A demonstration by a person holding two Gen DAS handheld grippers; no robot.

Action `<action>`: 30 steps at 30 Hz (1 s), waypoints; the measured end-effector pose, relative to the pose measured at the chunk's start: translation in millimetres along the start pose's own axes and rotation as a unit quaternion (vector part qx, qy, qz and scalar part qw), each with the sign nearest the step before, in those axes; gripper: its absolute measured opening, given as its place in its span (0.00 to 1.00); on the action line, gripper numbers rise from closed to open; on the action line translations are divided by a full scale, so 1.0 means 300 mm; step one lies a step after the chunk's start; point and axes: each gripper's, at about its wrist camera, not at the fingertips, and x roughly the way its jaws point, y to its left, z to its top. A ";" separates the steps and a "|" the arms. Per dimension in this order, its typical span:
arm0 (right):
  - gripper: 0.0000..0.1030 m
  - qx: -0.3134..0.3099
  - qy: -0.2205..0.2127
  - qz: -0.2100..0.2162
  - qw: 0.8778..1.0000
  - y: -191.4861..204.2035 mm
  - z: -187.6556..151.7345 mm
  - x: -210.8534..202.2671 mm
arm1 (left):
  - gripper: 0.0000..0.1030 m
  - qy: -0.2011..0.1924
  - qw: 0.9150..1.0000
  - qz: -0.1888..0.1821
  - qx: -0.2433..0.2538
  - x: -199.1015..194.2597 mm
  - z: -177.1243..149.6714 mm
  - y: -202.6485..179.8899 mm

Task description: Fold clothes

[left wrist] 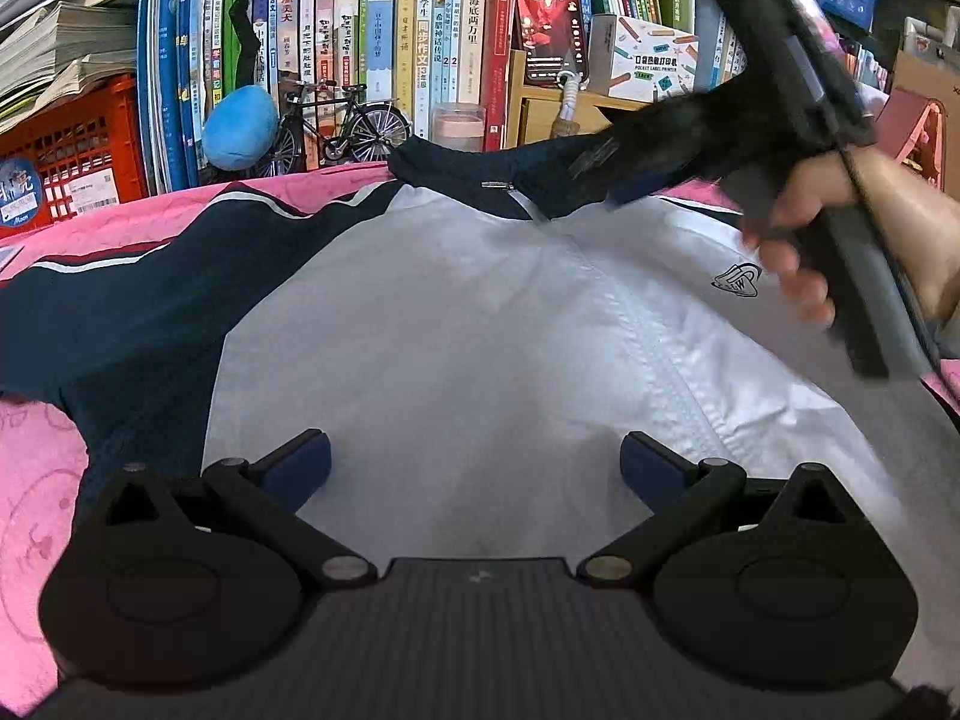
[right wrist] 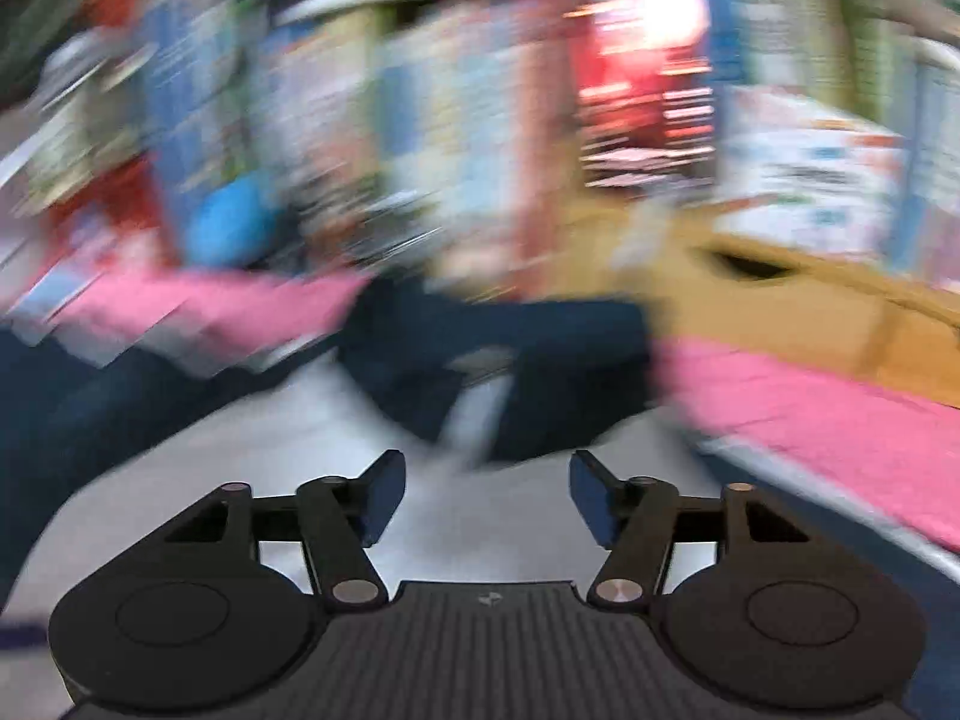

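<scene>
Pink cloth (left wrist: 36, 480) is covering the table, and a white and dark blue zip jacket (left wrist: 456, 324) is lying flat on it, collar toward the books (left wrist: 384, 48). Left claw (left wrist: 474, 468) is hanging wide open above the white part, holding nothing. Right claw (right wrist: 487, 495) is standing partly open near the collar, holding nothing.

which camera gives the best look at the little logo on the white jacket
The left wrist view: the logo sits sharp on the white jacket, near the person's hand. The right wrist view is heavily motion-blurred and shows no logo, only jacket fabric.
</scene>
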 end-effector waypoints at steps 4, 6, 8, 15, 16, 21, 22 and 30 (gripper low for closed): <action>0.25 -0.018 0.001 -0.040 0.999 0.057 0.022 0.133 | 1.00 -0.003 1.000 -0.002 -0.009 -0.005 0.000 0.009; 0.25 -0.003 -0.003 -0.062 0.998 0.039 0.074 0.205 | 1.00 -0.006 1.000 -0.005 -0.016 -0.008 -0.001 0.016; 0.25 0.007 -0.011 -0.088 0.996 0.027 0.123 0.278 | 1.00 -0.008 1.000 -0.010 -0.021 -0.010 -0.001 0.023; 0.27 0.015 -0.039 -0.117 0.992 0.007 0.184 0.381 | 1.00 -0.057 0.993 -0.027 -0.097 -0.086 -0.019 0.136; 0.28 0.021 -0.040 -0.112 0.993 -0.005 0.181 0.376 | 1.00 -0.072 0.990 -0.026 -0.120 -0.119 -0.022 0.182; 0.28 0.020 -0.043 -0.112 0.993 -0.017 0.168 0.367 | 1.00 -0.125 0.959 0.092 -0.236 -0.300 -0.012 0.564; 0.28 0.020 -0.043 -0.112 0.993 -0.016 0.166 0.367 | 1.00 -0.125 0.948 0.133 -0.259 -0.320 -0.013 0.650; 0.28 0.019 -0.047 -0.112 0.992 0.016 0.153 0.381 | 1.00 -0.057 0.867 0.328 -0.370 -0.213 -0.068 1.159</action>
